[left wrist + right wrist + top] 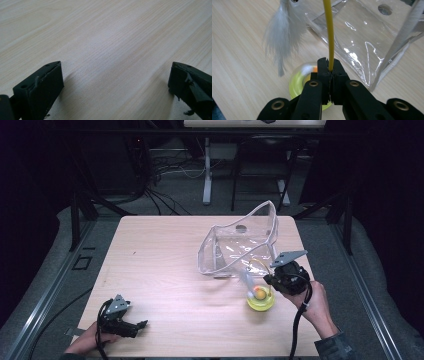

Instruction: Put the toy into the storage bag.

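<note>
The left tool [131,326] is lying low on the wooden tabletop [165,270] near its front left corner, its jaws standing wide apart with nothing between them; the right tool [329,68] is clamping tightly on a thin yellow stem [329,32] of a cat toy, just above the toy's yellow round base [260,300]; a white feather [283,32] is hanging beside the stem; a clear plastic bag [240,245] is standing open just behind; cables [165,180] are lying on the dark floor beyond the tabletop.
</note>
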The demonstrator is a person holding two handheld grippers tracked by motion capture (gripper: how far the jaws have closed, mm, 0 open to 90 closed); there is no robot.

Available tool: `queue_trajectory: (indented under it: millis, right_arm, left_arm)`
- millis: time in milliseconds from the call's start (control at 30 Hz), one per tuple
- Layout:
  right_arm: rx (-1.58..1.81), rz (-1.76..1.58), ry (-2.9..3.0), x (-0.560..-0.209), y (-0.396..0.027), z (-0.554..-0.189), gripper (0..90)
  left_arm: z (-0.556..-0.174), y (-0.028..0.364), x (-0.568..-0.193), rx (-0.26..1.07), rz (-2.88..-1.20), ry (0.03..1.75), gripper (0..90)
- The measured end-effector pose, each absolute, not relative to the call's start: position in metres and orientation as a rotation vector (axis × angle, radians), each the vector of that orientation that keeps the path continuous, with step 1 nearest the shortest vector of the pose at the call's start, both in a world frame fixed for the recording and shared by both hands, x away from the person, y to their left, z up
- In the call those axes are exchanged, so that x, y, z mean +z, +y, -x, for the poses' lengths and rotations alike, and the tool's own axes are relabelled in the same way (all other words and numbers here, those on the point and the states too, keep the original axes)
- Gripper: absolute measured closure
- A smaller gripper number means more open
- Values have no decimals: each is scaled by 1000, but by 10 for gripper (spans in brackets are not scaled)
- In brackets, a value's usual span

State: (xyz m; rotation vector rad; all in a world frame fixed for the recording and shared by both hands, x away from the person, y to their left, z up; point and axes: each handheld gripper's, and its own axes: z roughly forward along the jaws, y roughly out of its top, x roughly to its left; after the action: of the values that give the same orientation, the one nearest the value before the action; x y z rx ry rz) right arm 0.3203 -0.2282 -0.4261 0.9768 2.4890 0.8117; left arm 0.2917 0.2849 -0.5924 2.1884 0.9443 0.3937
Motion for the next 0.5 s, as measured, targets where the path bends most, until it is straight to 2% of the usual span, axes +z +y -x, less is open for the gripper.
queue_trajectory:
  millis: [500]
  right_arm:
    - [782, -1066, 2441, -415, -254, -327, 882]
  left_arm:
    - [-292, 285, -592, 394, -2189, 944, 0]
